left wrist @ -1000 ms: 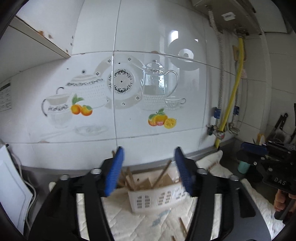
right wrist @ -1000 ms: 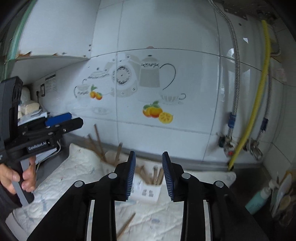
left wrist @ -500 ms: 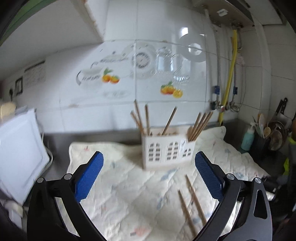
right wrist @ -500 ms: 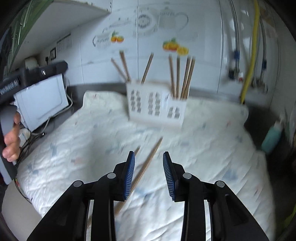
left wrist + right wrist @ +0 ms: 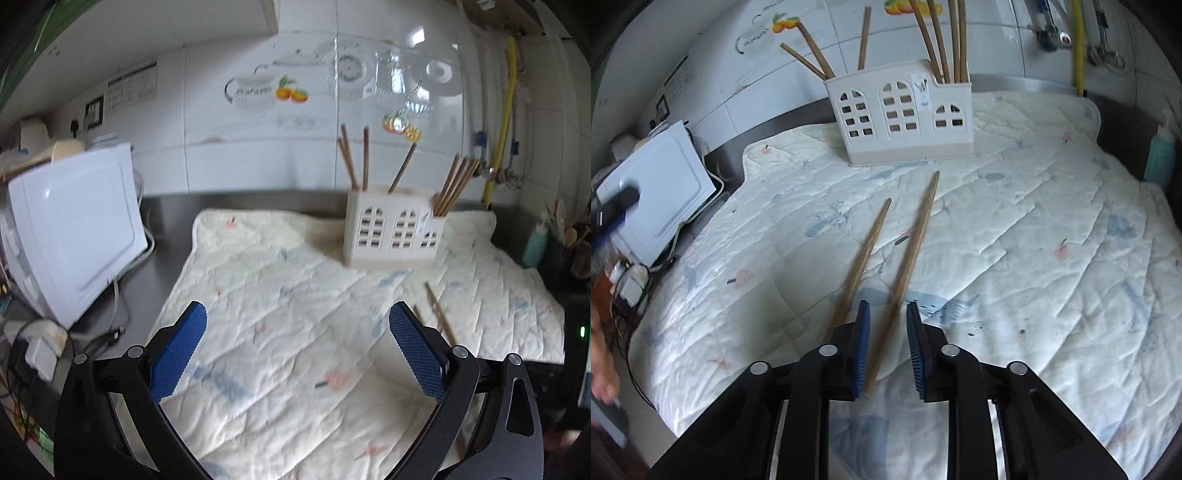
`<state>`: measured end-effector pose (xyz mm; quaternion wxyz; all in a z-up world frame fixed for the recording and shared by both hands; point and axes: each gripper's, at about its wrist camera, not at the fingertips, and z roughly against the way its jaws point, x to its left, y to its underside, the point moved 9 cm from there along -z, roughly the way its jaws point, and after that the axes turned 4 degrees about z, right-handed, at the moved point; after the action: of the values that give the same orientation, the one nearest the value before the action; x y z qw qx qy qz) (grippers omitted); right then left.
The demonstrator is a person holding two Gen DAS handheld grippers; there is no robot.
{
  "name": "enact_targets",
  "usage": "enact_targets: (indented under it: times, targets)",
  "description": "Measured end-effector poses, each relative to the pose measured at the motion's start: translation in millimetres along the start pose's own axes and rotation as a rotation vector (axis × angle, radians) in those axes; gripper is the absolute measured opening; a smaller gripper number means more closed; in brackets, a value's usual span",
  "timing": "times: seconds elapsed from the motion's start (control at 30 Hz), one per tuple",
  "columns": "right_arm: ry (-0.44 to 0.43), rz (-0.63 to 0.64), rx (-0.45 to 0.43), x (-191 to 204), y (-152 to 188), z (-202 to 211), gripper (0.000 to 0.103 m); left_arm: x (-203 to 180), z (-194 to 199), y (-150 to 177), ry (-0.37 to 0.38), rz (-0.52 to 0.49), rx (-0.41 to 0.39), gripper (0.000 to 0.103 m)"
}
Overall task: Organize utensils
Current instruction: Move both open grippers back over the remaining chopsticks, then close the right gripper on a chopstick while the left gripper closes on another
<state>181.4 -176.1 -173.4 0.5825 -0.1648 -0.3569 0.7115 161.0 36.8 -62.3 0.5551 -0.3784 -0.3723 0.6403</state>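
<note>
Two loose chopsticks (image 5: 436, 314) lie on the quilted mat (image 5: 295, 295) just ahead of my left claw's (image 5: 295, 347) right finger; I see that claw spread wide and empty, with the white holder (image 5: 393, 236) farther ahead, to the right. On the right wrist view, my right claw (image 5: 886, 345) stands narrowly apart, one chopstick (image 5: 908, 258) running between its fingers without being pinched, the other chopstick (image 5: 866, 254) just left, the holder (image 5: 901, 118) straight ahead.

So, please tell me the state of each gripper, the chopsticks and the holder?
left gripper: wide open, empty.
right gripper: open, straddling one chopstick.
loose chopsticks: two, lying flat on the quilted mat.
utensil holder: upright, chopsticks standing inside.
</note>
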Motion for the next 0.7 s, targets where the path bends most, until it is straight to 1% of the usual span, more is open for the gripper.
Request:
enact_targets:
  times: [0.17,0.33,0.4,0.47,0.57,0.7]
  targets:
    - [0.03,-0.025,0.03,-3,1,-11,0.014,7,-4,18,-0.004,0.011,0.039,0.098]
    - [0.057,-0.01,0.038,-3,1,-12,0.009,-5,-6,38,0.041,0.004,0.086,0.098]
    - [0.058,-0.009,0.037,-6,1,-10,0.007,-14,-5,46,0.072,-0.004,0.102,0.098]
    - [0.069,-0.003,0.028,-9,1,-5,0.007,-29,-4,56,0.125,-0.009,0.128,0.098]
    - [0.073,-0.005,0.018,-15,3,4,0.006,-53,-1,70,0.168,-0.046,0.152,0.097]
    - [0.106,0.021,-0.003,-23,8,22,0.006,-86,0,87,0.226,-0.074,0.19,0.095]
